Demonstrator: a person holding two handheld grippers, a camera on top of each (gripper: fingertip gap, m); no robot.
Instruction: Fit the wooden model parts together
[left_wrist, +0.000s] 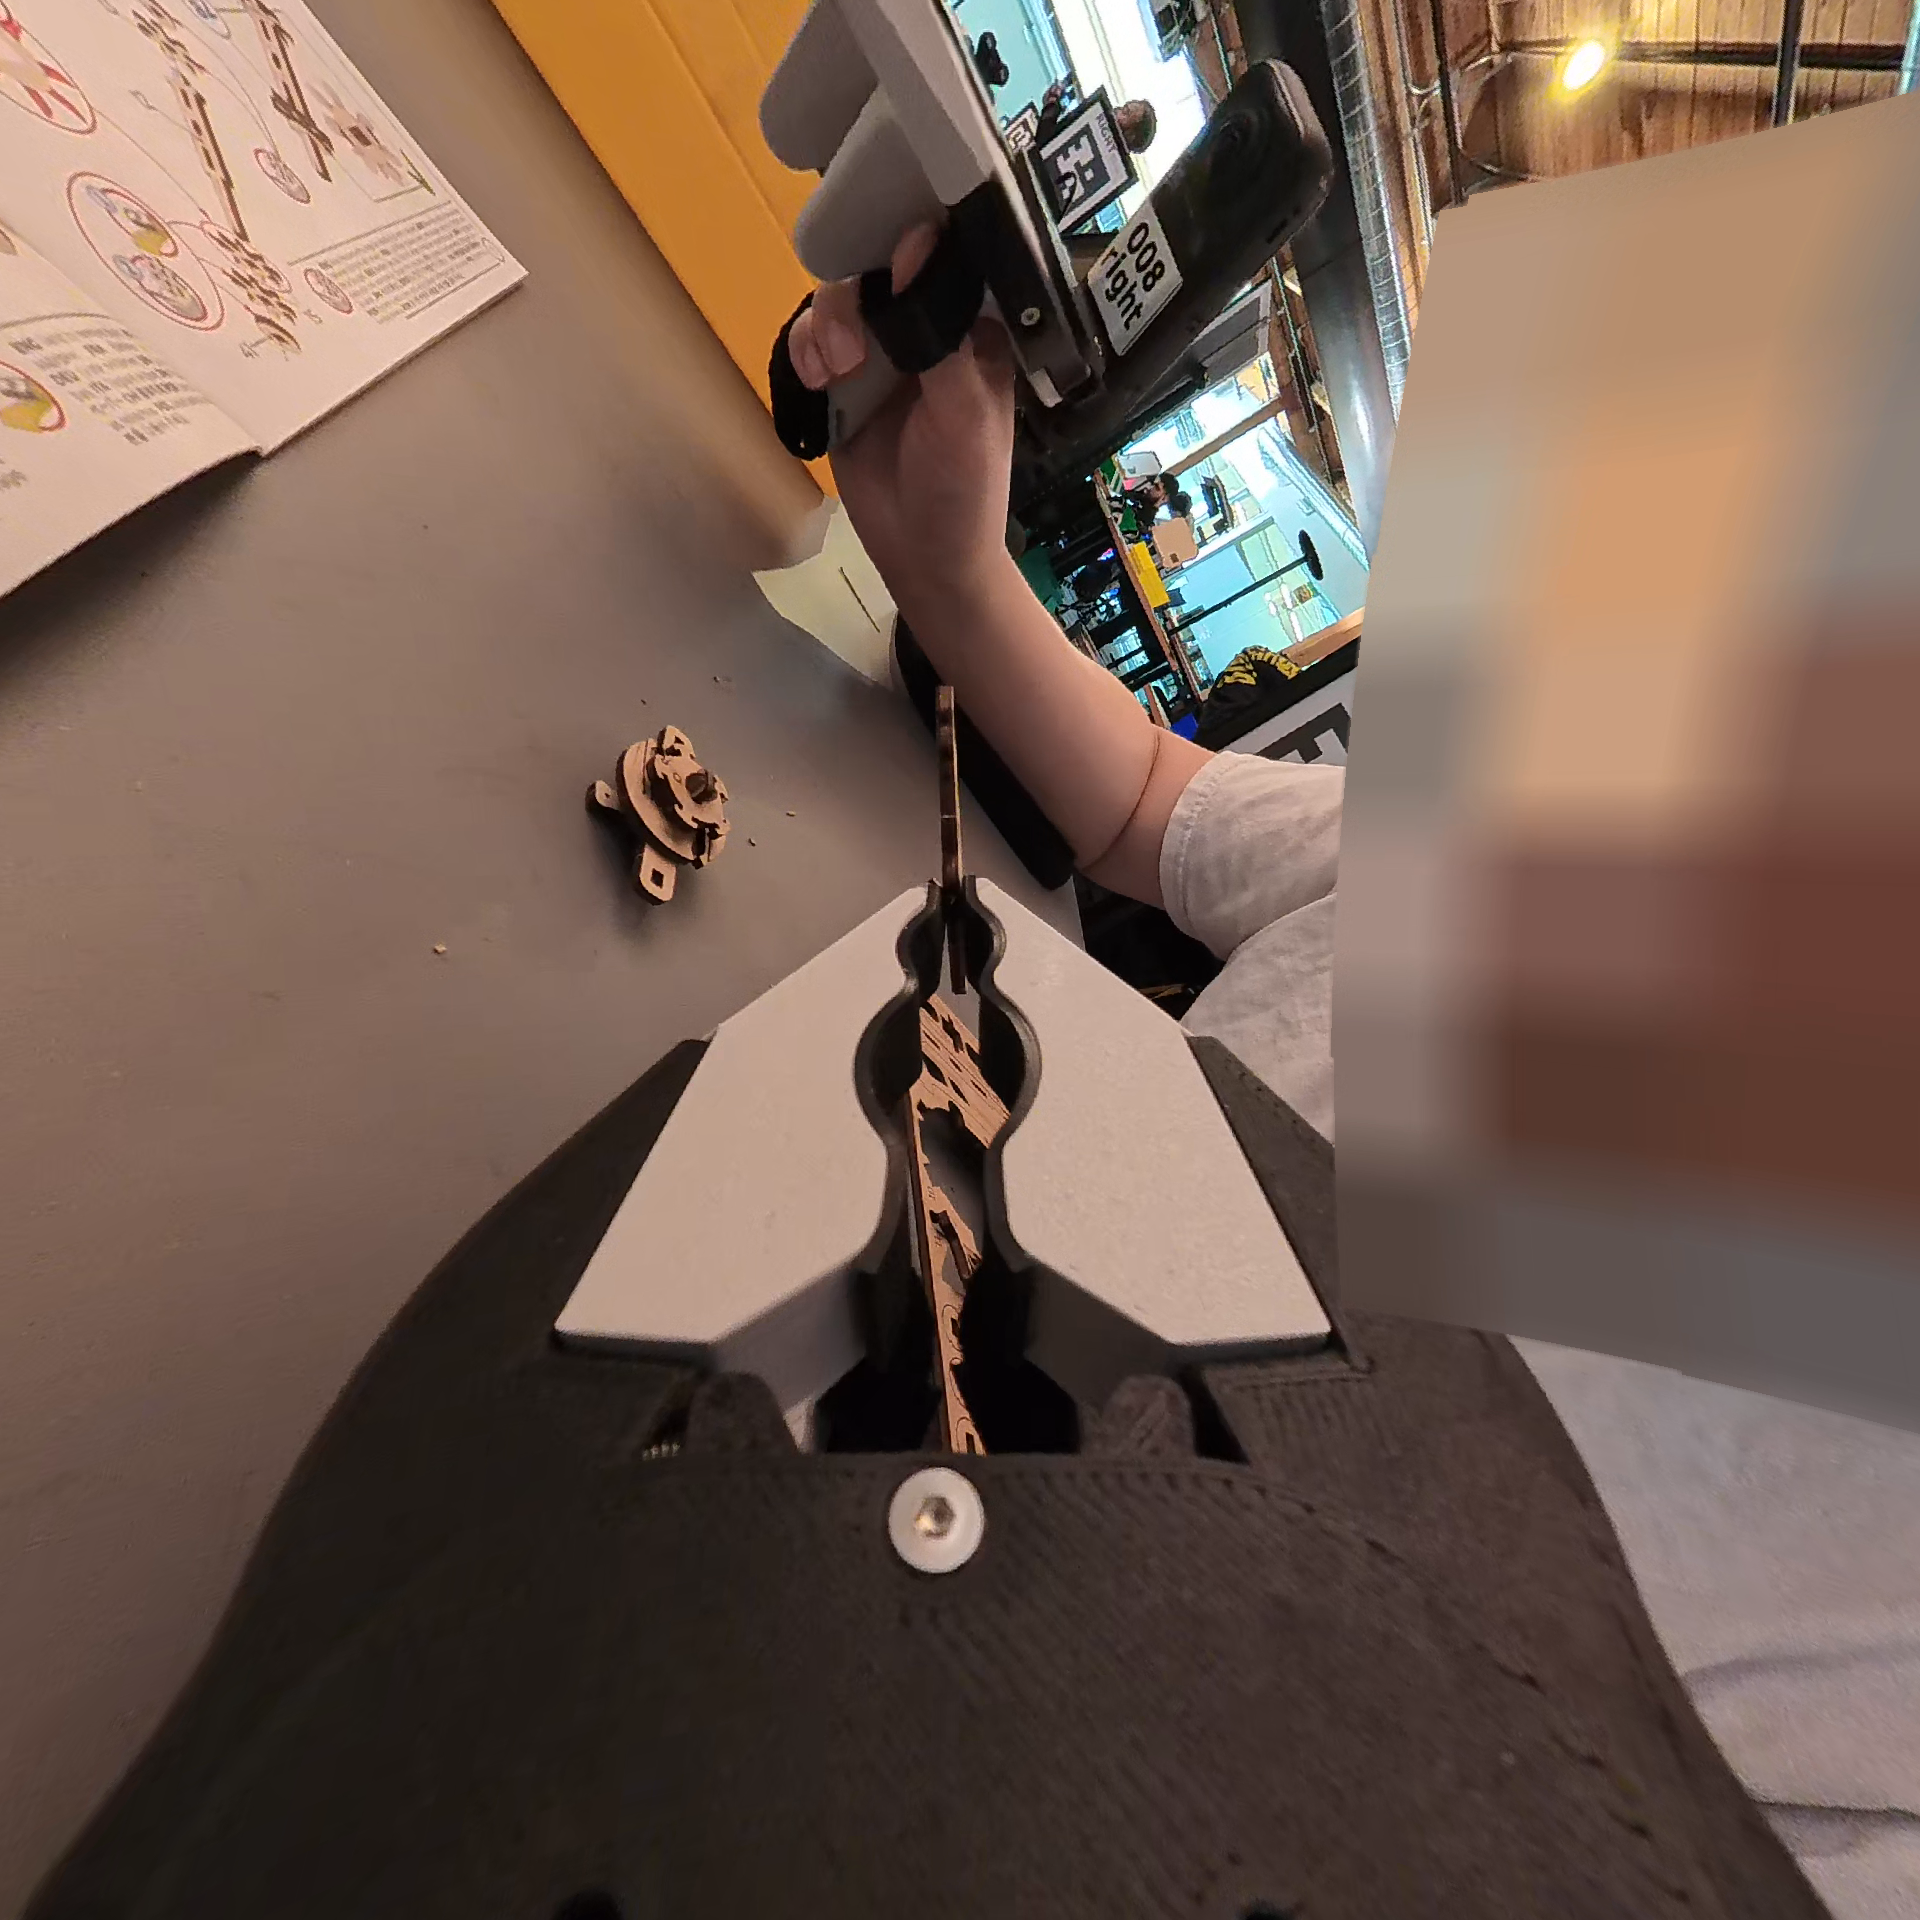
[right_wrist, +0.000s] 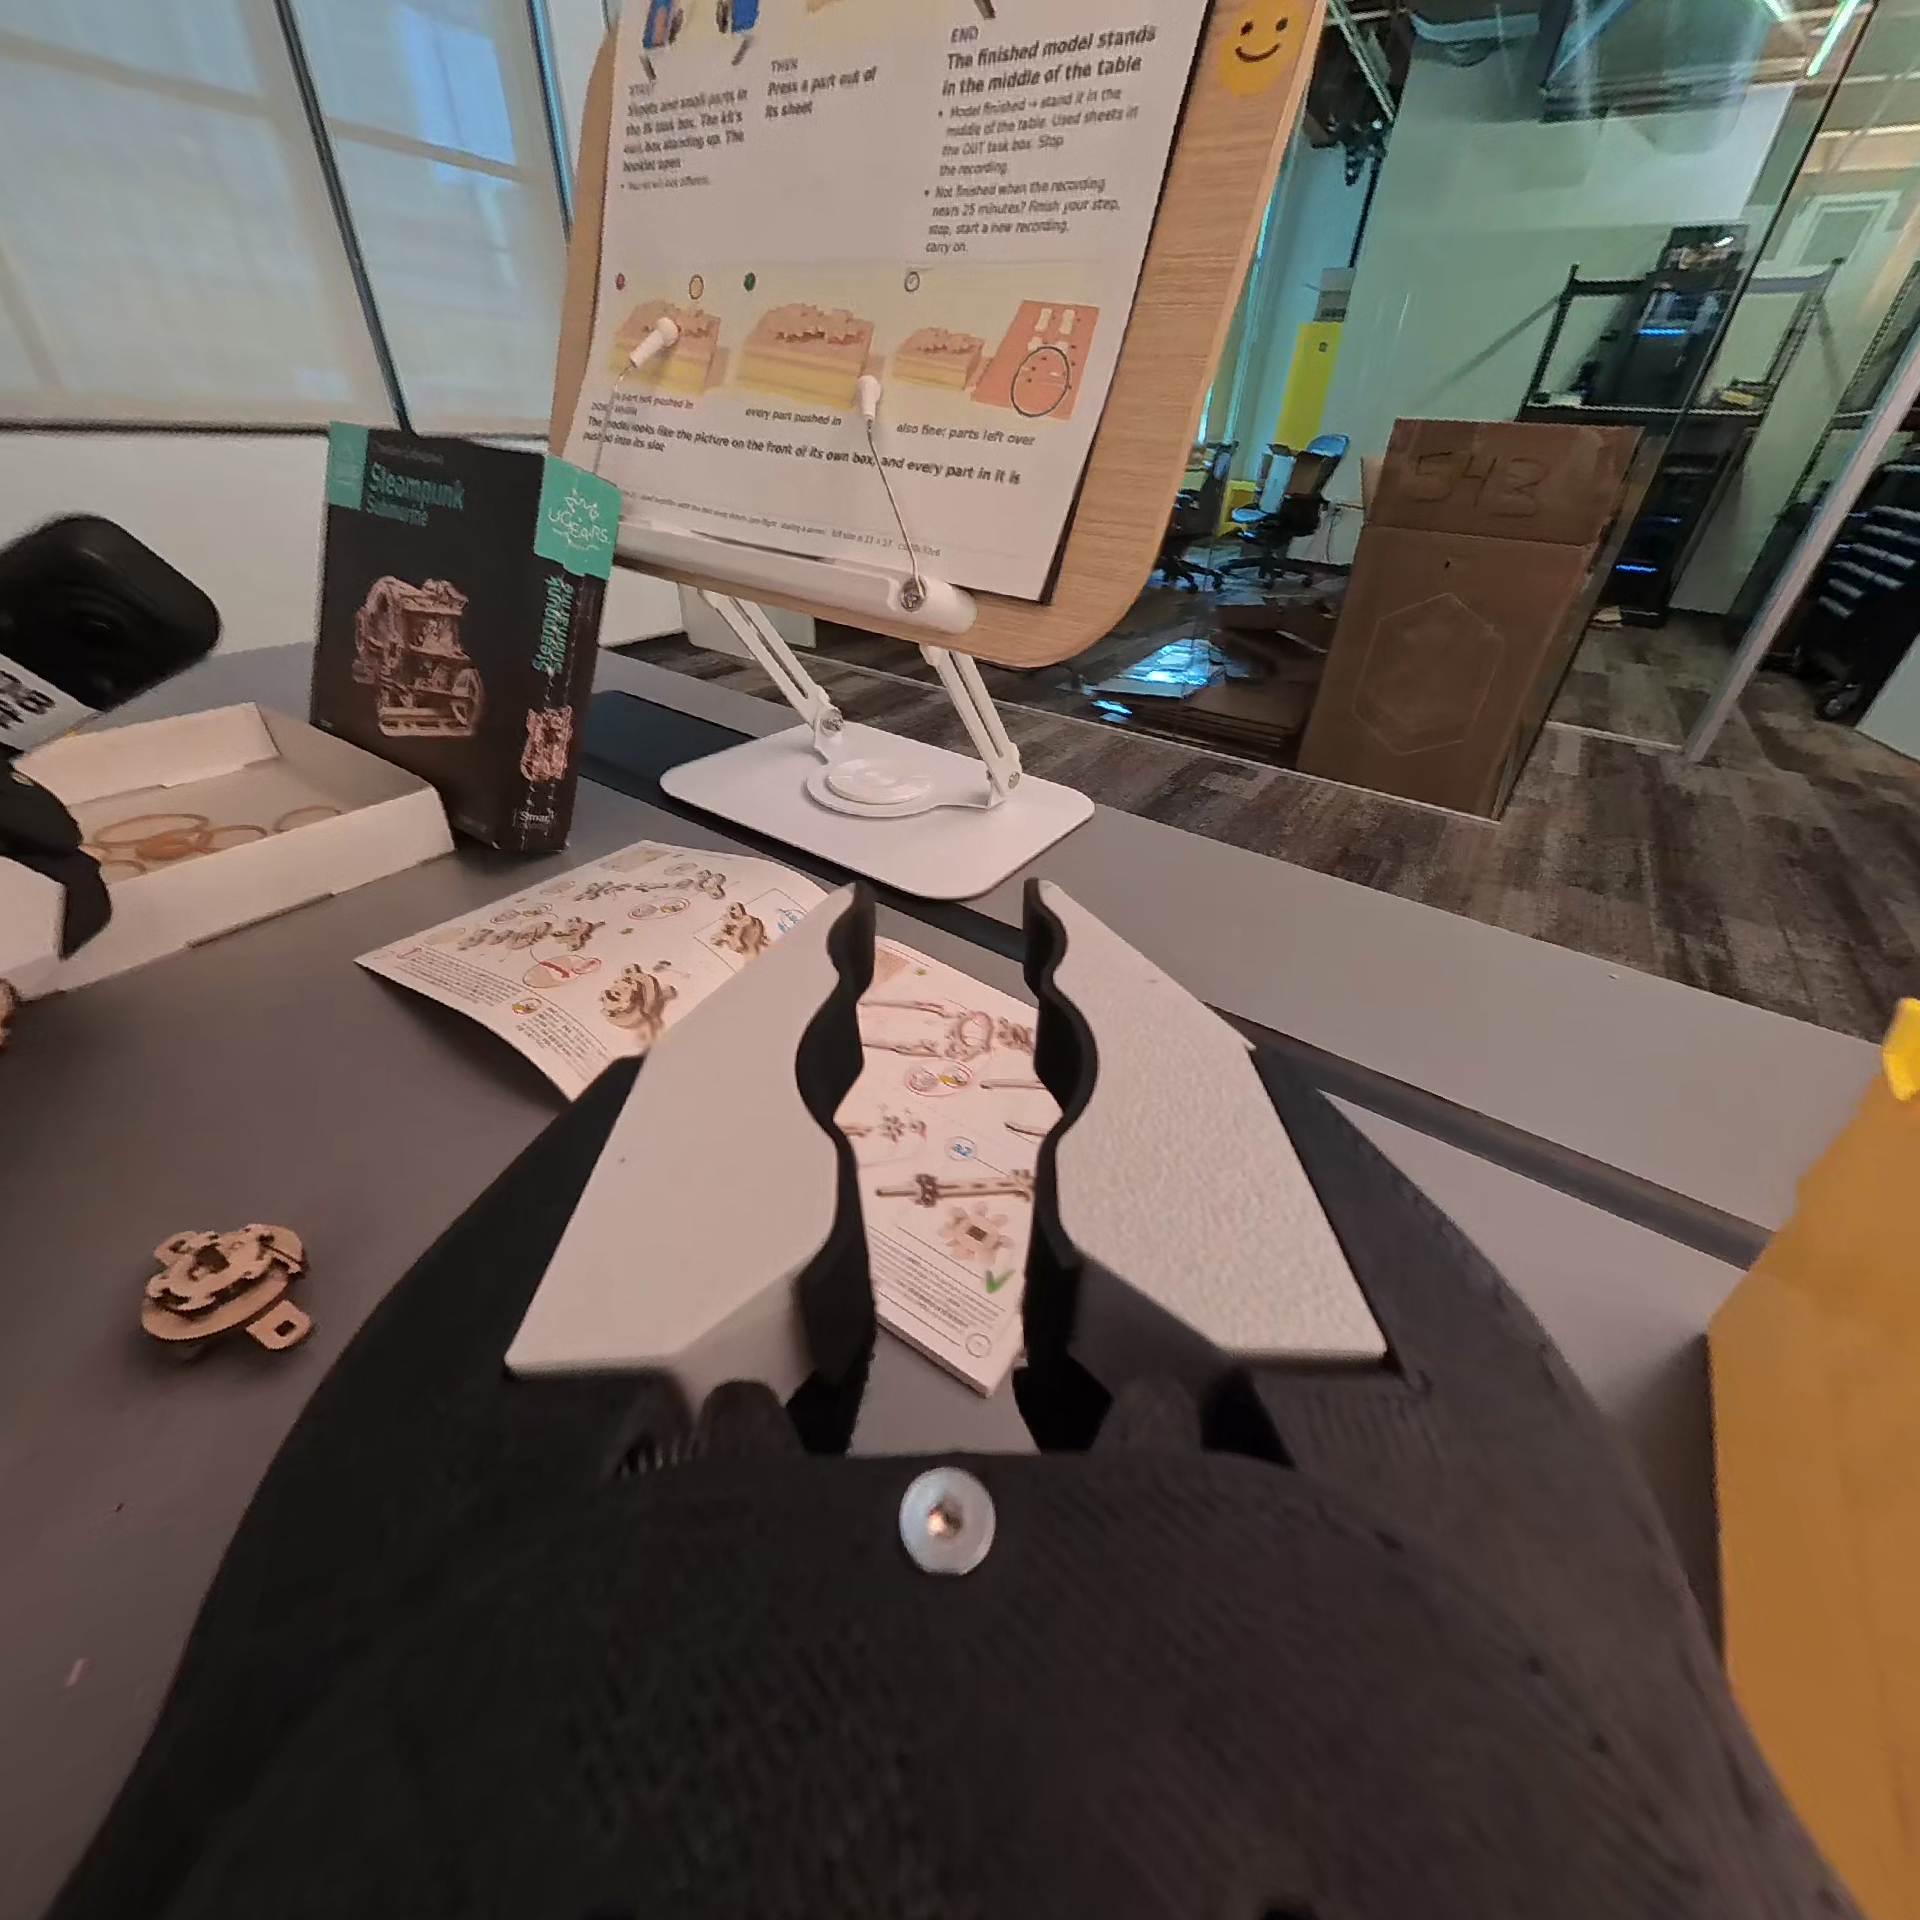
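Observation:
My left gripper (left_wrist: 953, 885) is shut on a thin wooden part sheet (left_wrist: 948, 790), held edge-on; the sheet runs back between the fingers and sticks out past the tips above the grey table (left_wrist: 312, 831). A small assembled wooden gear piece (left_wrist: 665, 808) lies on the table to the left of the left gripper; it also shows in the right wrist view (right_wrist: 223, 1286) at lower left. My right gripper (right_wrist: 943, 914) is open and empty, held above the open instruction booklet (right_wrist: 623, 966). In the left wrist view the right gripper (left_wrist: 935, 156) is raised high in a person's hand.
A dark model box (right_wrist: 447, 634) stands at the back left beside a white tray (right_wrist: 343, 831) holding rings. A white stand with an instruction board (right_wrist: 883, 312) is behind the booklet. A yellow box (right_wrist: 1829, 1455) stands at the right; the booklet (left_wrist: 208, 229) lies at far left. The tips of one gripper are about 20 cm away from the tips of the other. My right tips are about 20 cm from the small assembled wooden gear piece (left_wrist: 665, 808), my left tips only 7 cm.

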